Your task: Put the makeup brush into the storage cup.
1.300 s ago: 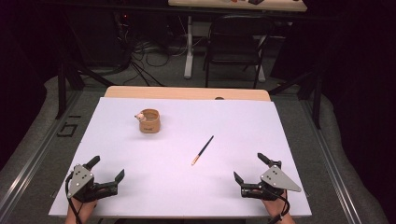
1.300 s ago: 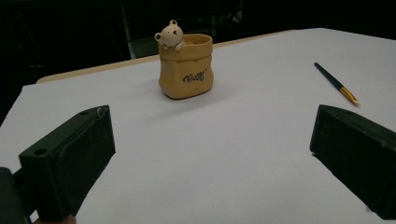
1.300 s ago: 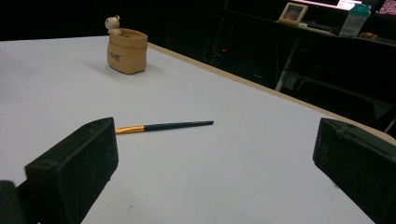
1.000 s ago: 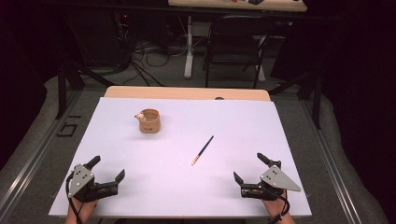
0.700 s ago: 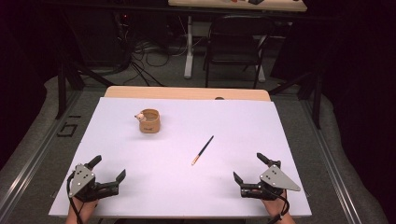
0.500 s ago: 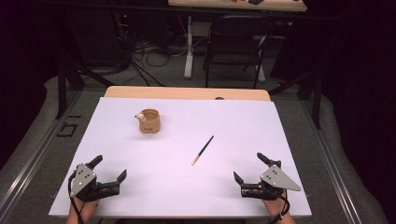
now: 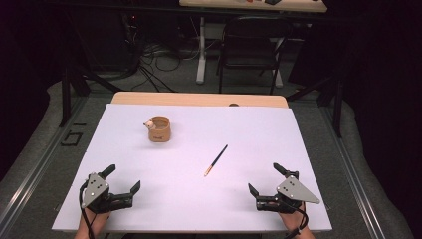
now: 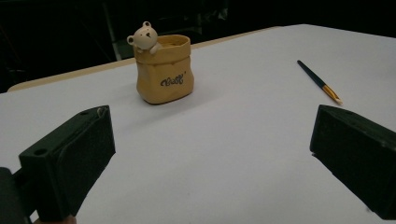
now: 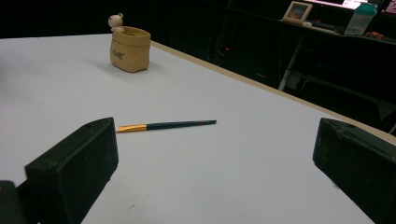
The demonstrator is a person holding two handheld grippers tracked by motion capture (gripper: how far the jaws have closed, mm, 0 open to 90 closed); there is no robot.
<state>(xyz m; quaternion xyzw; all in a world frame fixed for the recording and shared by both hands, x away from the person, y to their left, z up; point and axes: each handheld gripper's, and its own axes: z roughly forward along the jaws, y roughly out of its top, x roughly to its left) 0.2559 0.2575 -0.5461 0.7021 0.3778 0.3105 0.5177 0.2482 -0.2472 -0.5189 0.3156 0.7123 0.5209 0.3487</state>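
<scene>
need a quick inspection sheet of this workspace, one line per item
surface: white sheet on a wooden table, flat
job's things: brush lying flat mid-sheet; bear pot upright, far left, apart from brush
clutter: nothing seen
grippers: left gripper and right gripper open, near edge, holding nothing
cables: one trails from each gripper; a tangle on the floor beyond
surroundings: chair, second desk, dark room

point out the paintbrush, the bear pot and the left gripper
paintbrush (image 7: pixel 216 160): high view, middle of its dark handle
bear pot (image 8: pixel 163 77): left gripper view, its yellow front wall
left gripper (image 7: pixel 123 178): high view, midway between its open fingertips
</scene>
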